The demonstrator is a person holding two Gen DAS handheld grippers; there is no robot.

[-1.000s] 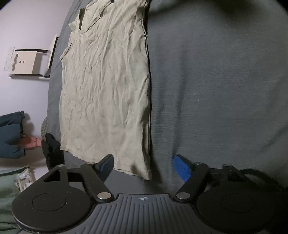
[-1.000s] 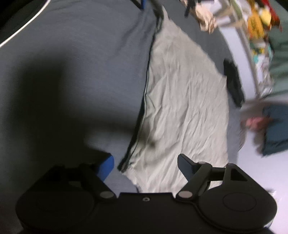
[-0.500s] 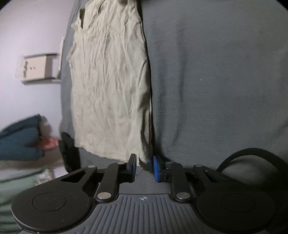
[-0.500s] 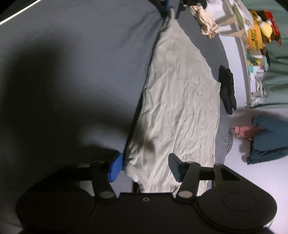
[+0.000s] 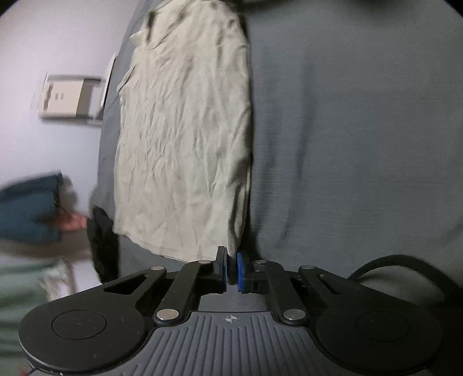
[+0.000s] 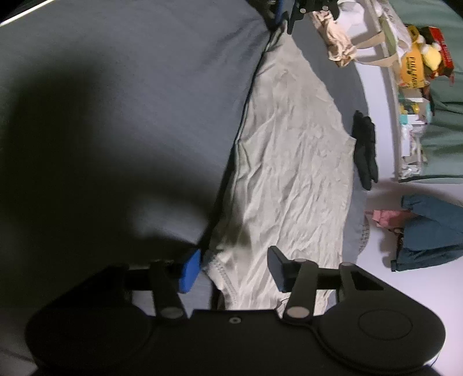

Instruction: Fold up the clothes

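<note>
1. Across the wide grey-blue fabric surface (image 5: 361,130) lies a pale beige, creased sleeveless top (image 5: 185,130), spread flat along its length, and we hold one end of it with each tool.
2. We keep the left gripper (image 5: 231,270) at the garment's bottom corner; its blue-padded fingers (image 5: 240,272) stand drawn together with only a thin slit between them, and the corner of the hem runs down into that slit, so we read it as clamped on the cloth.
3. We hold the right gripper (image 6: 234,269) at the opposite end, where a stitched edge (image 6: 222,274) of the top sits between its parted fingers (image 6: 189,270). Its jaws stand apart and neither pad presses the cloth.
4. From the right wrist view the beige top (image 6: 292,162) stretches away to the far end, where the left gripper (image 6: 285,14) shows at the frame's upper edge, touching the raised cloth corner.
5. Beside the top's outer side edge a small black bundle of cloth (image 6: 365,150) rests at the rim of the grey-blue surface (image 6: 130,86).
6. Beyond that rim we see a person's hand (image 6: 382,218) and a dark blue sleeve (image 6: 431,234), blurred in the left wrist view.
7. A cluttered shelf (image 6: 411,86) holding a yellow item stands further off.
</note>
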